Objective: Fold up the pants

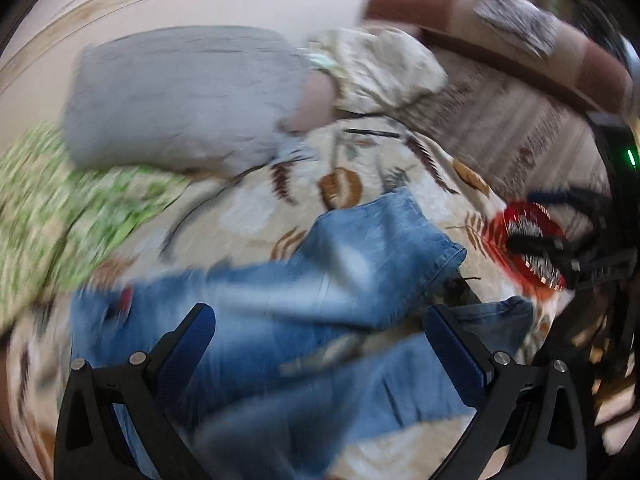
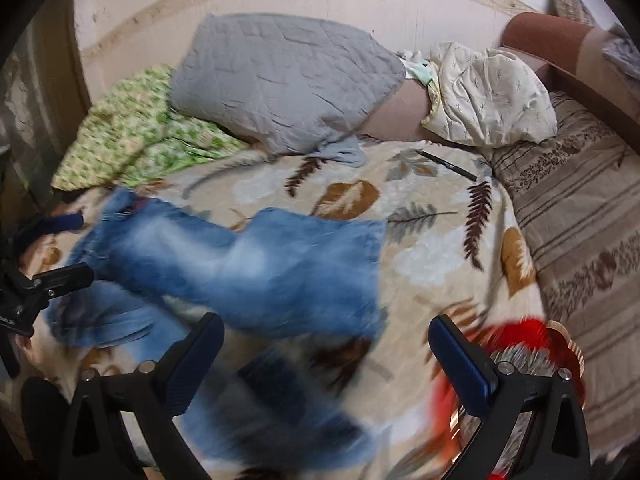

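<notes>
Blue denim pants [image 1: 332, 280] lie spread across a leaf-patterned blanket [image 1: 360, 168], one leg reaching up and right with its hem at the far end. My left gripper [image 1: 320, 328] hovers open above the pants, nothing between its fingers. In the right wrist view the pants [image 2: 248, 264] stretch from the waist at the left to a leg hem at centre, and a second leg lies lower left. My right gripper [image 2: 326, 340] is open over the blanket [image 2: 432, 248] just below that leg. The left gripper [image 2: 48, 280] shows at the left edge. Both views are motion-blurred.
A grey quilted pillow [image 2: 280, 76], a green floral cloth [image 2: 136, 128] and a cream pillow [image 2: 492, 96] lie at the bed's far side. A black pen [image 2: 446, 165] rests on the blanket. A red patterned item [image 2: 520, 344] sits by my right finger. A striped sheet [image 2: 580, 220] covers the right.
</notes>
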`<state>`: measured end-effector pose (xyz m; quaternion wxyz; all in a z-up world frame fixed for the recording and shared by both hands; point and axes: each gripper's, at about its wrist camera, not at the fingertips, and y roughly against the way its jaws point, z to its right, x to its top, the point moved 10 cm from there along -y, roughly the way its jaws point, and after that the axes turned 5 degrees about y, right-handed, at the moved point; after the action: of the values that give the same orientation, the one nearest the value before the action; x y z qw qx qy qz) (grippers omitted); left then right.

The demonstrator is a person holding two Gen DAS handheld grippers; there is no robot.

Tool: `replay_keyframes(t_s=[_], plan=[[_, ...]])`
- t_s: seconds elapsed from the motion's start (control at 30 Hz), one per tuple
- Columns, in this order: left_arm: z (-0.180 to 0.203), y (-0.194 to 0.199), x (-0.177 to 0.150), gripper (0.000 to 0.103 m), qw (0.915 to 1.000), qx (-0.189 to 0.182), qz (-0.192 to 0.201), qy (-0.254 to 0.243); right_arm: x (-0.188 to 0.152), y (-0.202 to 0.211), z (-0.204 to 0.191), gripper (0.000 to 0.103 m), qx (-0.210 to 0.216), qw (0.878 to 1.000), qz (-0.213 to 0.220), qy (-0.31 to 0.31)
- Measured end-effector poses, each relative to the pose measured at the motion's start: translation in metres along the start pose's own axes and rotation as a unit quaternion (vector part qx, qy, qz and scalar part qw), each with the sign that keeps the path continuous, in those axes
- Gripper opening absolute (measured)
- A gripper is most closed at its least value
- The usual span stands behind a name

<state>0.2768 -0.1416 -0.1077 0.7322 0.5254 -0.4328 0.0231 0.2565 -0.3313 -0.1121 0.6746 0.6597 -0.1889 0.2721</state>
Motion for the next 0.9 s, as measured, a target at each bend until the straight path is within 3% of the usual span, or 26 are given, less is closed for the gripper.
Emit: replay_keyframes(t_s=[0.07, 0.2, 0.37, 0.43, 0.57, 0.67, 0.73, 0.77, 0.83, 0.87, 0.9], plan=[[0.008, -0.024, 0.013, 0.103, 0.9983, -0.025, -0.014, -0.051, 0.011, -0.015, 0.01, 0.103, 0.004, 1.0, -0.01, 0.0], [0.017, -0.068, 0.031, 0.103, 0.989, -0.065, -0.049, -0.124, 0.03, -0.05, 0.024, 0.103, 0.055, 0.998, -0.021, -0.021], [0.016, -0.108, 0.049, 0.103, 0.981, -0.118, -0.061, -0.142, 0.035, -0.105, 0.041, 0.098, 0.081, 0.993, -0.061, -0.067], [0.017, -0.122, 0.052, 0.103, 0.9776, -0.125, -0.067, -0.155, 0.034, -0.127, 0.045, 0.083, 0.093, 0.989, -0.08, -0.084], [0.013, -0.152, 0.051, 0.103, 0.9692, -0.126, -0.097, -0.188, 0.033, -0.156, 0.053, 0.083, 0.103, 0.985, -0.094, -0.099], [0.009, -0.171, 0.051, 0.103, 0.9683, -0.139, -0.111, -0.175, 0.032, -0.171, 0.053, 0.082, 0.112, 0.983, -0.103, -0.108], [0.009, -0.178, 0.05, 0.099, 0.9685, -0.153, -0.114, -0.16, 0.033, -0.178, 0.048, 0.069, 0.124, 0.981, -0.106, -0.106], [0.011, -0.181, 0.049, 0.093, 0.9677, -0.16, -0.118, -0.155, 0.032, -0.18, 0.045, 0.065, 0.129, 0.98, -0.109, -0.102], [0.015, -0.189, 0.041, 0.075, 0.9648, -0.163, -0.135, -0.157, 0.031, -0.185, 0.037, 0.042, 0.133, 0.981, -0.116, -0.086], [0.016, -0.192, 0.036, 0.059, 0.9632, -0.162, -0.144, -0.159, 0.03, -0.186, 0.034, 0.037, 0.132, 0.981, -0.119, -0.079], [0.017, -0.195, 0.032, 0.049, 0.9614, -0.162, -0.152, -0.162, 0.029, -0.185, 0.031, 0.029, 0.131, 0.982, -0.118, -0.071]])
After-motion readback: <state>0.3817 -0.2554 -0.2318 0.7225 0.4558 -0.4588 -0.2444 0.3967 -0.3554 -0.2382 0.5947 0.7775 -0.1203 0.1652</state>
